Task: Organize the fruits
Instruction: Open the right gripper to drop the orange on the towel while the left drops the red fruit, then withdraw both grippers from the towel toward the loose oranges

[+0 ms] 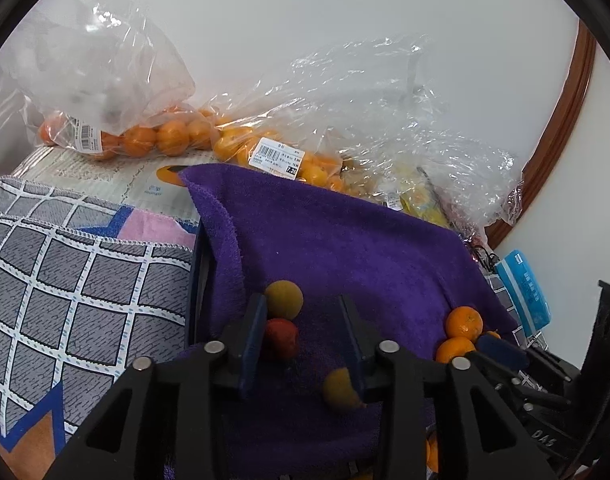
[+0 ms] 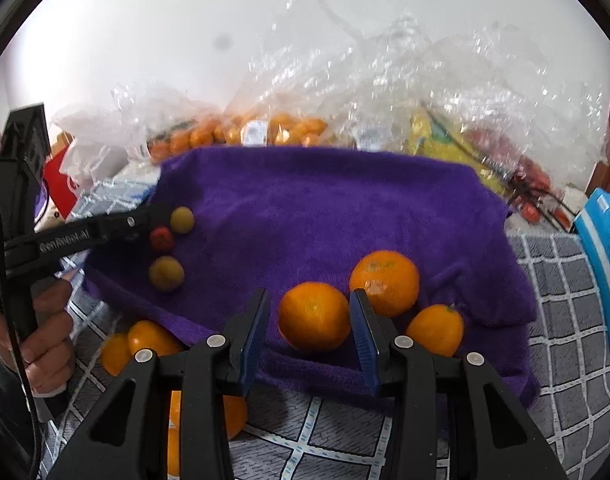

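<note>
A purple towel (image 1: 345, 248) (image 2: 325, 208) lies over a raised surface. On its left part sit a red fruit (image 1: 282, 338) (image 2: 161, 239) and two yellow-green fruits (image 1: 284, 299) (image 1: 340, 390) (image 2: 182, 219) (image 2: 166, 273). My left gripper (image 1: 303, 320) is open above them, empty. It also shows in the right wrist view (image 2: 157, 220). On the towel's right part sit three oranges (image 2: 313, 316) (image 2: 385, 282) (image 2: 436, 330). My right gripper (image 2: 311, 320) is open, its jaws either side of the nearest orange without closing on it.
Clear plastic bags of oranges (image 1: 153, 136) (image 2: 265, 128) and yellow fruit (image 2: 445, 140) lie behind the towel against the wall. More oranges (image 2: 145, 342) lie on the checked cloth (image 2: 565, 320) below the towel's front edge. A blue packet (image 2: 605, 256) stands at the right.
</note>
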`<state>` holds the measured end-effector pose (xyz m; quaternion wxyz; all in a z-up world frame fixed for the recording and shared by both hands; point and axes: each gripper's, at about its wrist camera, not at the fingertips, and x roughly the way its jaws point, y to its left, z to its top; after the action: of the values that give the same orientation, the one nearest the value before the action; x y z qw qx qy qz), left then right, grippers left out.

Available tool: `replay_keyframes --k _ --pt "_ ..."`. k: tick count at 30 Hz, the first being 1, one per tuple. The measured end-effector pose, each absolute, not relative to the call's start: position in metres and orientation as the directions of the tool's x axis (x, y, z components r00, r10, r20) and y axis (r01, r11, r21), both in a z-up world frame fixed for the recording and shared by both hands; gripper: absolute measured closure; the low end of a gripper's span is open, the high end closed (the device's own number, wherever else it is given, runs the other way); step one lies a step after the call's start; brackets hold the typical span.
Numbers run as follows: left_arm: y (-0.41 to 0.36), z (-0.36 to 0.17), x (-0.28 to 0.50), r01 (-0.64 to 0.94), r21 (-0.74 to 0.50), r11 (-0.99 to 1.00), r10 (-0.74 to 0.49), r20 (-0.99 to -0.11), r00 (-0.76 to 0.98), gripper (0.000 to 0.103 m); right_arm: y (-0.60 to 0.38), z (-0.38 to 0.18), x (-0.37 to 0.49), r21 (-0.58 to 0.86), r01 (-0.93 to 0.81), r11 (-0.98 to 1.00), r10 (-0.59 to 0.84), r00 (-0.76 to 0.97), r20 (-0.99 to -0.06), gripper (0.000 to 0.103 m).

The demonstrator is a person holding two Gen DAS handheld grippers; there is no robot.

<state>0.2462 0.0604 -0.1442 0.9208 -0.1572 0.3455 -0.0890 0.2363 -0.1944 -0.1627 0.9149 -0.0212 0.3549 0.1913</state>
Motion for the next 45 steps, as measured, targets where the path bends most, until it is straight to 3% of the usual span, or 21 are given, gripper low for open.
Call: replay_keyframes --k 3,13,22,33,35,45 --pt "0.06 -0.142 0.244 0.059 -0.346 0.936 -0.269 -0.601 0.752 0.064 -0.199 -0.154 0.232 0.101 -0.336 0.936 0.323 0.711 -0.625 0.048" --pt "0.056 -0.133 0.236 0.065 -0.318 0.946 -0.245 -0.569 0.785 0.063 -0.192 -0.132 0.217 0.005 -0.29 0.957 0.239 0.78 -0.579 0.047" --pt "0.06 -0.126 0.23 0.069 -0.339 0.938 -0.257 -0.55 0.795 0.06 -0.183 -0.151 0.186 0.14 -0.364 0.921 0.359 0.651 -0.668 0.048" --pt "0.065 -0.124 0.229 0.053 -0.36 0.931 -0.256 -0.542 0.8 0.058 -0.159 -0.178 0.181 0.137 -0.385 0.913 0.354 0.578 -0.735 0.051" --pt "0.066 -0.125 0.23 0.05 -0.364 0.93 -0.255 -0.543 0.8 0.058 -0.155 -0.183 0.183 0.125 -0.386 0.914 0.342 0.568 -0.749 0.057" --pt "0.059 -0.127 0.229 0.056 -0.348 0.936 -0.252 -0.549 0.797 0.058 -0.149 -0.182 0.173 0.06 -0.397 0.916 0.316 0.619 -0.719 0.059"
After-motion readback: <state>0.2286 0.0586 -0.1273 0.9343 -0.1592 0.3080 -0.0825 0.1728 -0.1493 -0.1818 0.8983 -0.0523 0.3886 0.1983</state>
